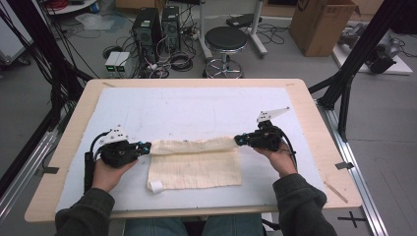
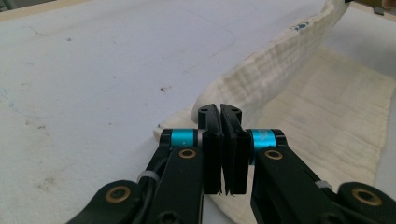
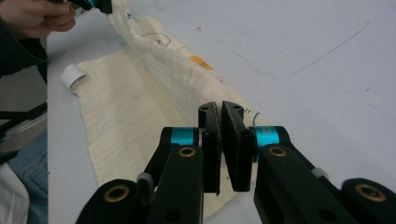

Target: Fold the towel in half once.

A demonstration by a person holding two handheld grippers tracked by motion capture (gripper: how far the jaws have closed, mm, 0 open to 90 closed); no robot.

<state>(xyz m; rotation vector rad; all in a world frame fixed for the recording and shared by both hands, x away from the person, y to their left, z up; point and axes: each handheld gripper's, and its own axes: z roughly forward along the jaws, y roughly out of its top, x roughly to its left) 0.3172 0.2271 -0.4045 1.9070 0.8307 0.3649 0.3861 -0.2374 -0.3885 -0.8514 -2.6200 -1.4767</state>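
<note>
A: Cream woven cloth (image 1: 194, 169), mid-desk (image 1: 314, 125), slightly toward 6 o'clock. Far edge raised off the white mat (image 1: 196, 108); near half flat.

B: Grips?

A: Left hand-held gripper (image 1: 147, 147) at 9 o'clock of the cloth, jaws pinched on the far-left corner. Right hand-held gripper (image 1: 238, 140) at 3 o'clock, jaws pinched on the far-right corner. Narrow gap on both, fabric caught between the pads in each gripper view.

B: Step in hand?

A: Folding, by the look of it. Far edge lifted and stretched between the two corners, hanging as a taut ridge above the flat half. Probably a half-fold toward 6 o'clock, only begun.

B: Anything else noted?

A: Small white tag (image 1: 156, 187) curled at the near-left corner, around 7 o'clock. Faint coloured print on the raised edge, seen from the right gripper view; too small to read.

B: Next move?

A: Carry both corners toward 6 o'clock together, level and evenly paced, keeping tension across the ridge. Lower onto the near corners, edge matched to edge. Release only once settled.

B: Risks?

A: Uneven travel giving a skewed fold. Slack in the middle giving a wrinkle. Thin pinch on soft weave, so possible slip from either corner.
</note>
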